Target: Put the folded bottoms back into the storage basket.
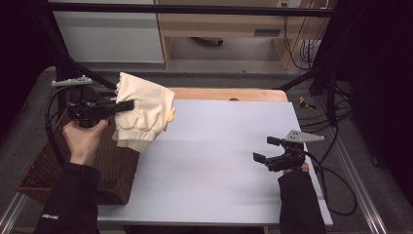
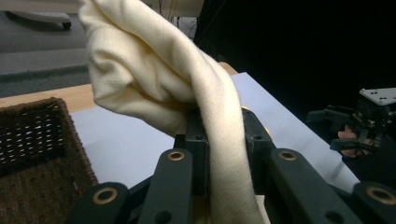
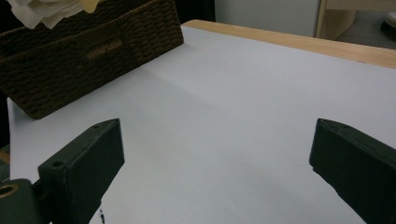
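A cream knit garment [image 1: 142, 111] hangs bunched in the air above the table's left edge, over the rim of a brown wicker basket [image 1: 111, 168]. My left gripper [image 1: 127, 106] is shut on the garment; in the left gripper view a fold of cream cloth [image 2: 224, 140] runs between its two black jaws. My right gripper [image 1: 266, 149] hovers low over the white table sheet [image 1: 214, 151] at the right, open, with nothing between its jaws. The right gripper view has the basket [image 3: 88, 51] ahead at the upper left, with a bit of the garment [image 3: 46, 11] above it.
The wicker basket stands at the table's left edge, partly off the white sheet. A wooden table edge [image 1: 229, 93] runs along the far side. Black frame poles and cables [image 1: 336, 122] flank the right side. The other hand's gripper [image 2: 359, 126] appears far right in the left gripper view.
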The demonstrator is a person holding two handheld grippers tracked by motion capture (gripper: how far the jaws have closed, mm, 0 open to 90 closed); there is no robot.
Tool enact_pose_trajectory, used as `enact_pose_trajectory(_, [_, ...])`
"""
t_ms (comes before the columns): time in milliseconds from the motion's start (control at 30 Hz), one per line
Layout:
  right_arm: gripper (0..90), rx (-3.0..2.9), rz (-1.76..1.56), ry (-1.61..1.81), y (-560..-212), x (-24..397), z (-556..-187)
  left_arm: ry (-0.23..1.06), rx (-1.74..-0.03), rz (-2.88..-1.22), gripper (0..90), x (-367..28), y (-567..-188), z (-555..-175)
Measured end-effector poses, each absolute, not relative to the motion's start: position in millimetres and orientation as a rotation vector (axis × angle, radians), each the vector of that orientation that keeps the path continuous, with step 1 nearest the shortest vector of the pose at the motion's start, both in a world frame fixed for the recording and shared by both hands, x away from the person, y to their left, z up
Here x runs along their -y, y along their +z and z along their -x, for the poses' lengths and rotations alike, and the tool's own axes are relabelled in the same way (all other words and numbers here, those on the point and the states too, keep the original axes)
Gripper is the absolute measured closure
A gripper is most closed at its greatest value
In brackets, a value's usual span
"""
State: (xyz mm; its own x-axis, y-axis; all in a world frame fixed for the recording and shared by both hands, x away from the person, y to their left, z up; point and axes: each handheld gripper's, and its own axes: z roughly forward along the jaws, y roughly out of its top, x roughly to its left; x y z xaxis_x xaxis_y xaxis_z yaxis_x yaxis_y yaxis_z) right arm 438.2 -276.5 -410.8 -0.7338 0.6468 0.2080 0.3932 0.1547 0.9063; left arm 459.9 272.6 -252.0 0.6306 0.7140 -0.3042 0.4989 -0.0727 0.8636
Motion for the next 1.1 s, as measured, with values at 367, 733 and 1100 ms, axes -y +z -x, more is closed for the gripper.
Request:
enact_pose_trajectory(367, [3.3,-2.202,-1.015,1.614,-411,275,-438,0.265,-1.031,-1.714,76.4,-296,-251,-458])
enact_pose_trajectory(733, [3.3,-2.205,-1.015,1.607,-412,276,-439,0.289,-1.072,-1.692,76.4,-319,-251,-456])
enact_pose_trajectory(1100, [3.3,-2.204,-1.015,1.606,-412,276,-439,0.324,-1.104,-1.692,76.4,-335,-253,-452])
